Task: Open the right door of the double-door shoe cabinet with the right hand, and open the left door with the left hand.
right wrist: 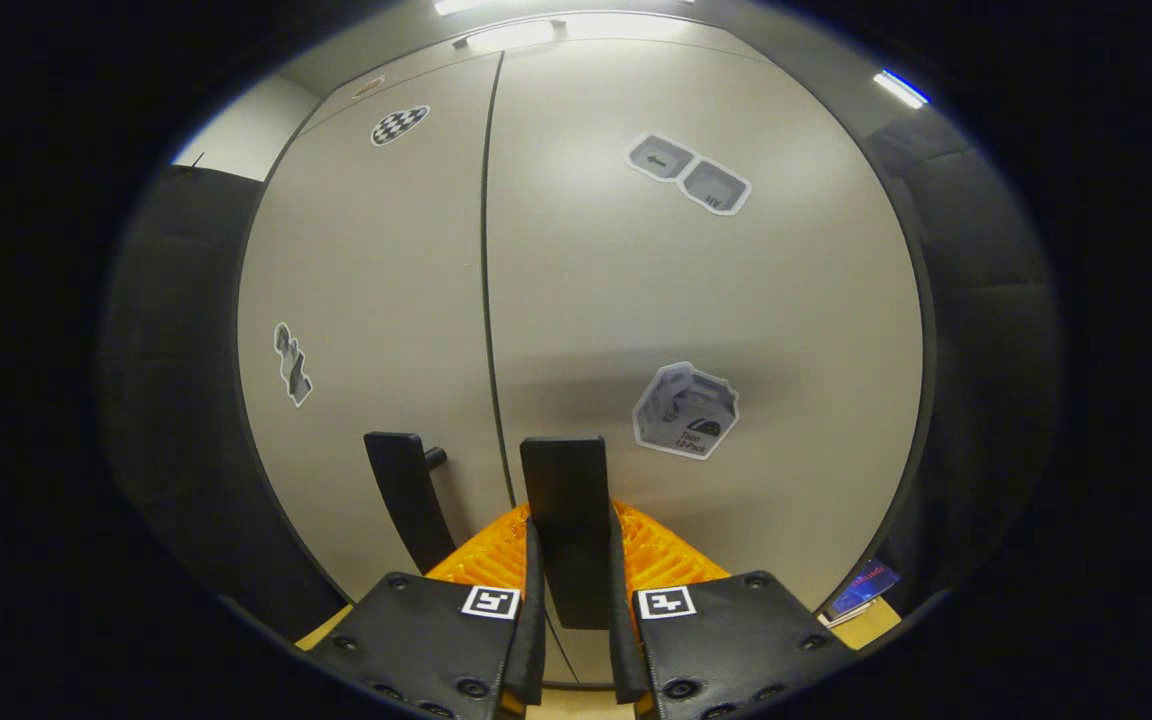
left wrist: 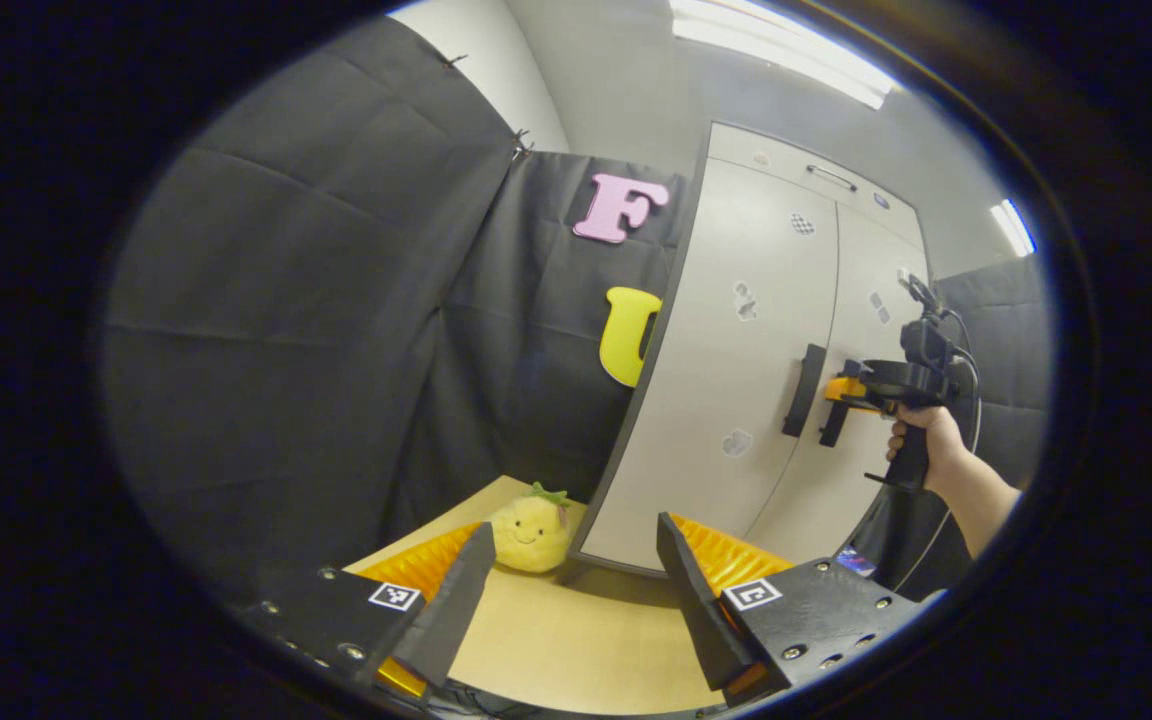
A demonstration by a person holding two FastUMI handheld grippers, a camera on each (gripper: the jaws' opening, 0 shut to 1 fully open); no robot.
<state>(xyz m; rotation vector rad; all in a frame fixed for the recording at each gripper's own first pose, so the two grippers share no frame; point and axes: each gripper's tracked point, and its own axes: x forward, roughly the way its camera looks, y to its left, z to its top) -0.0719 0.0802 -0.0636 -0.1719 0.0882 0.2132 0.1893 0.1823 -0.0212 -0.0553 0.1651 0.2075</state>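
Note:
The pale double-door shoe cabinet (left wrist: 726, 250) stands on the table's right side with both doors flat and a thin seam between them. In the right gripper view, my right gripper (right wrist: 571, 600) is shut on the black upright handle of the right door (right wrist: 568, 500), with a finger pressing on each side. The left door's handle (right wrist: 404, 510) stands free just beside it. In the left gripper view, a hand holds that right gripper (left wrist: 839, 390) at the right handle (left wrist: 829, 432). My left gripper (left wrist: 576, 590) is open low over the table, well short of the left handle (left wrist: 804, 390).
A yellow plush pineapple (left wrist: 533, 532) sits on the wooden table (left wrist: 576, 650) by the cabinet's near left corner. Black cloth walls close the booth on the left and behind. A small dark card (right wrist: 861, 585) lies at the cabinet's lower right.

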